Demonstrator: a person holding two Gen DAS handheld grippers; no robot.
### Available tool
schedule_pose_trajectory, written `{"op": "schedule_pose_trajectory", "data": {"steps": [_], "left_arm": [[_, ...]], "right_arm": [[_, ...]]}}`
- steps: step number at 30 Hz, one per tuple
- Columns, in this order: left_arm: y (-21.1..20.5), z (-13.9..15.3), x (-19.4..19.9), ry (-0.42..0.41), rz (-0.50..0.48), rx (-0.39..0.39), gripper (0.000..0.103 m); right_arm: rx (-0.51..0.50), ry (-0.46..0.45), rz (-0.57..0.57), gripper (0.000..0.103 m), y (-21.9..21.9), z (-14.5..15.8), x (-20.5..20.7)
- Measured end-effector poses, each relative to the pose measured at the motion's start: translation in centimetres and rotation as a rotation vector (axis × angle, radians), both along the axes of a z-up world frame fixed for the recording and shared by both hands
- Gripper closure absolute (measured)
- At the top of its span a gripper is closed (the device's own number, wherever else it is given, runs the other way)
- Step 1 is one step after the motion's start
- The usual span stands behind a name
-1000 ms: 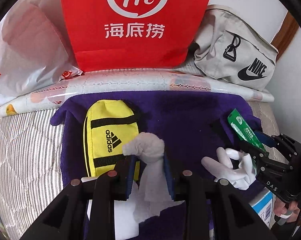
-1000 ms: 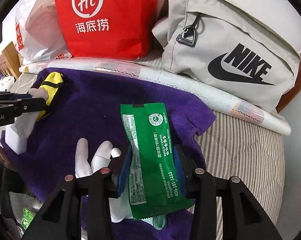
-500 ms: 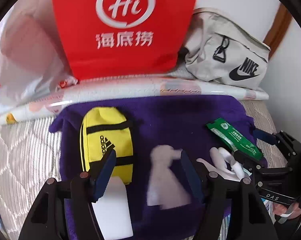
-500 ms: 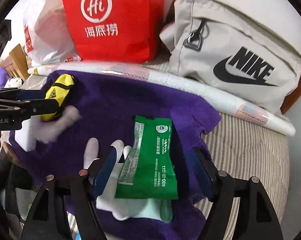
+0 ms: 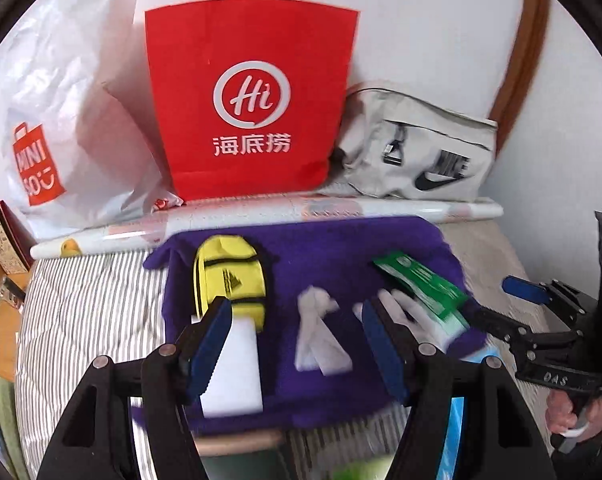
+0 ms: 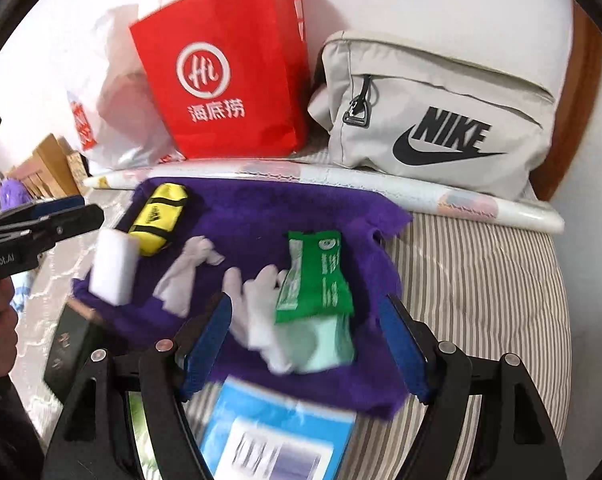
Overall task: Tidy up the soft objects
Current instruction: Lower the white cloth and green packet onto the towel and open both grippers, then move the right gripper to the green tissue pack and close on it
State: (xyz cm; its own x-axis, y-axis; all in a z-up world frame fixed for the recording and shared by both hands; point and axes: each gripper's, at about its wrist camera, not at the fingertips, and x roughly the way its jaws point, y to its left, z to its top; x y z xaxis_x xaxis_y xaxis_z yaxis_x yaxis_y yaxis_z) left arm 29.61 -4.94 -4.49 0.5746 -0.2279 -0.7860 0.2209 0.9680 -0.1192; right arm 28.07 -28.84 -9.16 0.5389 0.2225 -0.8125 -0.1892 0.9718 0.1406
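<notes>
Left gripper (image 5: 297, 334): jaws spread, nothing between them, above the purple towel (image 5: 341, 248).
Right gripper (image 6: 307, 346): jaws apart, holding nothing.
White cloth (image 5: 317, 336): lies loose on the towel, mid-way across.
Green packet (image 6: 317, 280): on a white glove (image 6: 257, 300), right part of towel.
Yellow pouch (image 5: 229, 276): left part of towel, beside a white block (image 5: 233, 368).

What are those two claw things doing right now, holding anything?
Left gripper: open, holding nothing; the white cloth lies loose below it.
Right gripper: open, holding nothing; the green packet lies free on the purple towel.
</notes>
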Motion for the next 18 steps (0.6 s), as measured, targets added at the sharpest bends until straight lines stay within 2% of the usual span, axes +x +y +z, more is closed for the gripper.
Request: {"op": "schedule_pose_trajectory", "data": {"steps": [4,8,11,14,18], "left_arm": [[0.9,0.4,-3.8,0.031,-0.005,-0.026,0.037],[2.2,-0.2,-7.3,0.056,-0.004,-0.053,0.037],[3.1,-1.1,-10.1,0.067,0.002,-0.044,0.037],[4.1,-2.2,-12.4,0.083,0.000,-0.035,0.037],[6.3,-3.4,-15.0,0.097,0.026,-0.050,0.037]], "right_arm": [[0.063,-0.003,0.045,0.027,0.9,0.8,-3.7],[0.031,-0.014,0.109,0.027,3.4,0.9,-7.9],[0.020,-0.011,0.164,0.027,5.4,0.5,-10.5],[0.002,-0.017,0.229,0.027,7.6,-0.1,-12.7],[-0.078,-0.021,0.322,0.027,10.3,-1.2,-13.9]]}}
